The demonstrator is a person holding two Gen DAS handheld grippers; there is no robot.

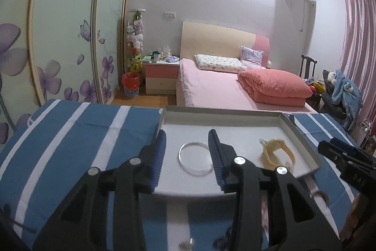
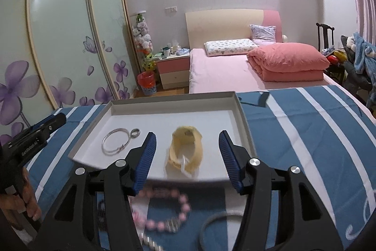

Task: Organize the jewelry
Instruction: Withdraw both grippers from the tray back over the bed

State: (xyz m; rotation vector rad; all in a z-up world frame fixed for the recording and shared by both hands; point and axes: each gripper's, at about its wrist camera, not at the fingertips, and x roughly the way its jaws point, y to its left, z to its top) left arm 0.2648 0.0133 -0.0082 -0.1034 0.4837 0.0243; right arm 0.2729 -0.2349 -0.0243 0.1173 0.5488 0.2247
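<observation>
A: Left to right, what's sorted?

B: In the grey tray (image 2: 244, 124) on the striped counter (image 2: 305, 133): a silver bangle (image 2: 115, 141), a small ring (image 2: 135, 132) touching it, then a yellow band (image 2: 185, 148).

A: And the claws?

B: The left claw (image 1: 186, 152) is spread with nothing between its fingers, the bangle lying beyond them. The right claw (image 2: 186, 152) is also spread and empty.

A: What's left?

B: A pink bead bracelet (image 2: 162, 211) and a dark hoop (image 2: 218, 225) lie outside the tray's near edge. Roughly halfway, I'd judge.
</observation>
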